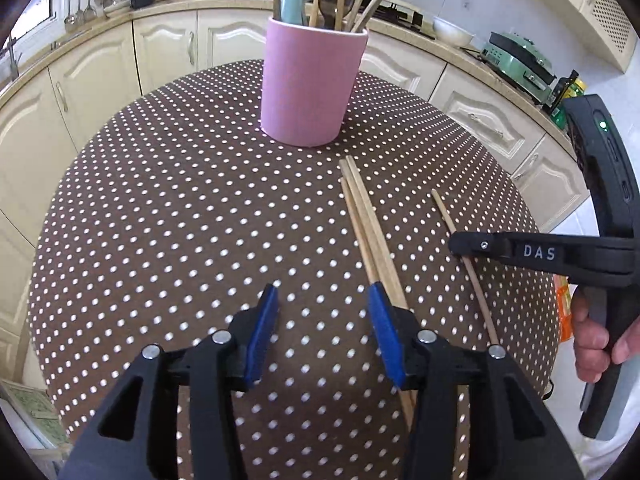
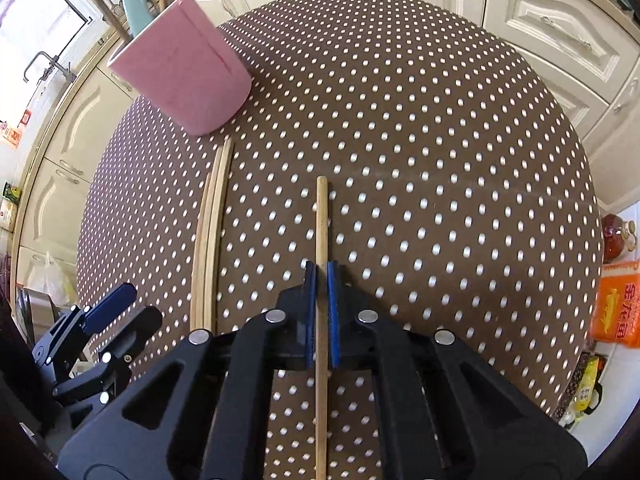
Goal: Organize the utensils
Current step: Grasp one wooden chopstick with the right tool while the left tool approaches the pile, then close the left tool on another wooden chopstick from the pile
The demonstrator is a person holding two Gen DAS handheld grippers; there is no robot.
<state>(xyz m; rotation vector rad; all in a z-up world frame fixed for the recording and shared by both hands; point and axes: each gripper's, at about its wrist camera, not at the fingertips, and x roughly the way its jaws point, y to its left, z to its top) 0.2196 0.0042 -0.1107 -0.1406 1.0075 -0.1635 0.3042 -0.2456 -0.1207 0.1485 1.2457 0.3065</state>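
Brown cloth with white dots covers the round surface [image 1: 180, 200] under both grippers. Nearest in the left wrist view, the left gripper [image 1: 324, 312] hangs with its blue-padded jaws about half open and nothing between them; its right pad sits just over the near end of a pair of wooden chopsticks [image 1: 366, 220] lying side by side on the cloth. Just to their right, the right gripper [image 2: 321, 276] has its jaws shut on a single chopstick [image 2: 321, 220], which runs straight between the pads, its far end pointing toward the middle of the surface. A hand [image 1: 596, 340] grips that tool's handle. Farther on stands a pink cup [image 1: 308, 84], upright, holding more chopsticks, a pale green handle and dark spoons. Beyond it, cream cabinets [image 1: 100, 80] curve around the room, with a green appliance [image 1: 516, 60] on the counter.
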